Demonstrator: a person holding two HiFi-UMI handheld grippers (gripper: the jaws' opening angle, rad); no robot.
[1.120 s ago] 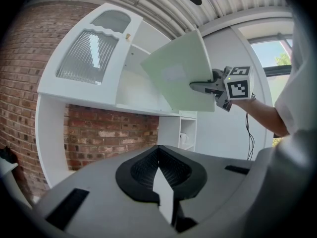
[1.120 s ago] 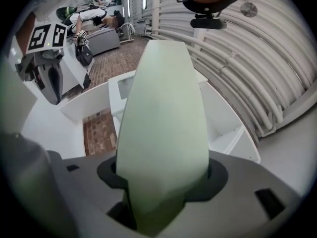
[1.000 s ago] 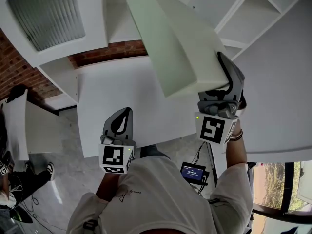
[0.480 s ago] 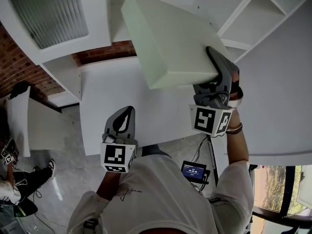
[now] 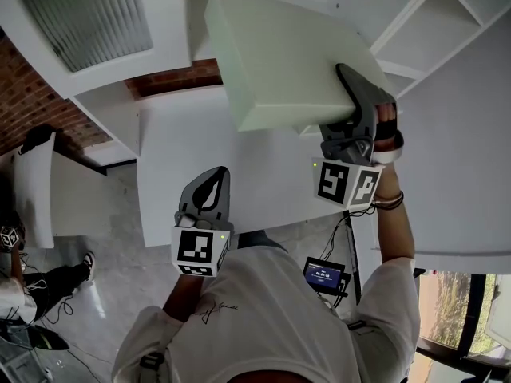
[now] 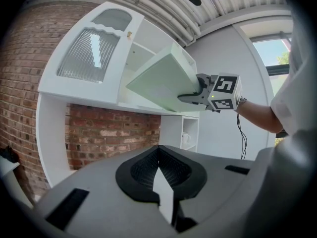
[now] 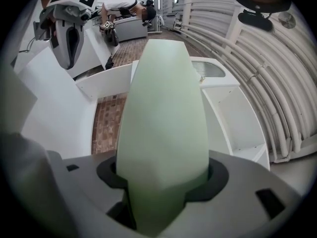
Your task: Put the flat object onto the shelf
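The right gripper (image 5: 349,80) had its jaws clamped on 1 edge of the pale green slab (image 5: 279,58), which was held up in the air above the white counter (image 5: 239,178) and just in front of the white shelf unit (image 5: 415,30). From the head view the slab's broad face lay open to the camera and covered part of the shelf unit's front. The left gripper view showed it from the side: it tilted, with its far end raised toward the open compartment beside the ribbed glass door (image 6: 94,48). Whether it touched the shelf could not be told. The right gripper view looked along the slab's thin edge, which filled the gap between the 2 jaws and ran away toward the shelf boards; only this view caught a person (image 7: 124,4) bent over in the background.

The left gripper (image 5: 211,182) hung low over the counter's near edge, well apart from the slab. Its own view showed the jaws closed together with nothing between them, pointing at the brick wall (image 6: 109,138) under the shelf unit.
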